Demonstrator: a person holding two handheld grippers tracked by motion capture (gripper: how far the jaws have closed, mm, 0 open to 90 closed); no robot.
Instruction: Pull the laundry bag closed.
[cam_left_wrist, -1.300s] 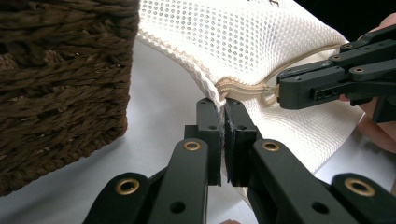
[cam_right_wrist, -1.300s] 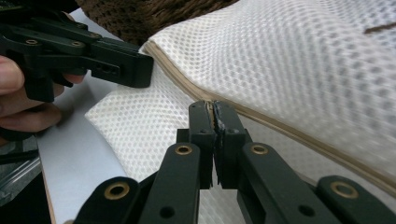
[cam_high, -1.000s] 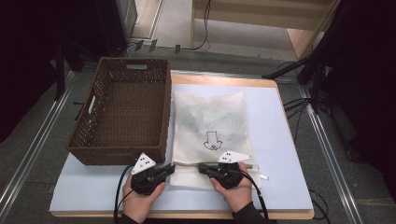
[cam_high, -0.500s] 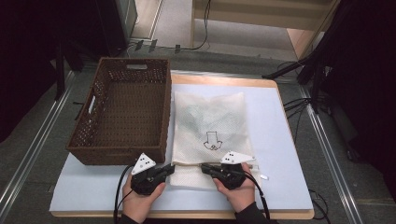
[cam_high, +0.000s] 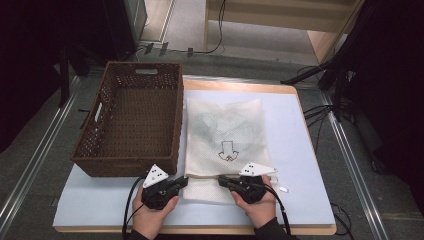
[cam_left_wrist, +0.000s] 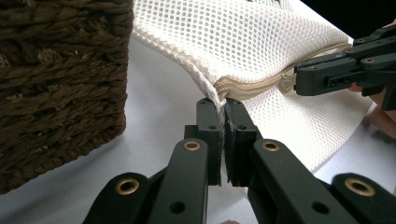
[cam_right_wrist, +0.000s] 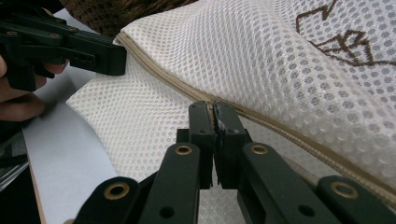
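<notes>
A: Left claw (cam_left_wrist: 223, 106) first. Clamped tight, jaws together on the near corner of the mesh bag (cam_left_wrist: 261, 42), right at the end of the tan zipper (cam_left_wrist: 254, 87). Fabric bunched at the tips.

B: Agreed. Same from above: left claw (cam_high: 183, 182) on the bag's (cam_high: 223, 131) near left corner, hand (cam_high: 150, 220) under it. And to the side of that claw?

A: Basket (cam_left_wrist: 56, 74), close by its left jaw, apart from it. White mat (cam_left_wrist: 159, 107) showing between jaw and basket.

B: Right claw (cam_right_wrist: 214, 108) now. Also closed, jaws pinched together at the zipper (cam_right_wrist: 289, 135) line. Probably gripping the zipper pull, though too small and hidden between the pads to tell for sure.

A: Fair. From above, right claw (cam_high: 221, 179) a little along the bag's near edge from the left one, the two tips pointing at each other. Right hand (cam_high: 257, 210) behind it.

B: Ahead of both claws?

A: Bag lying flat on the mat (cam_high: 295, 150), stretching away from the tips; brown arrow mark (cam_high: 227, 151) on it just beyond the right claw. Something dark faintly showing through the mesh farther up.

B: Basket (cam_high: 132, 117) beyond the left claw, alongside the bag, touching or nearly so. Small white bit (cam_high: 283, 189) on the mat just outside the right hand.

A: Farthest: table edge (cam_high: 240, 86) past the bag.
</notes>
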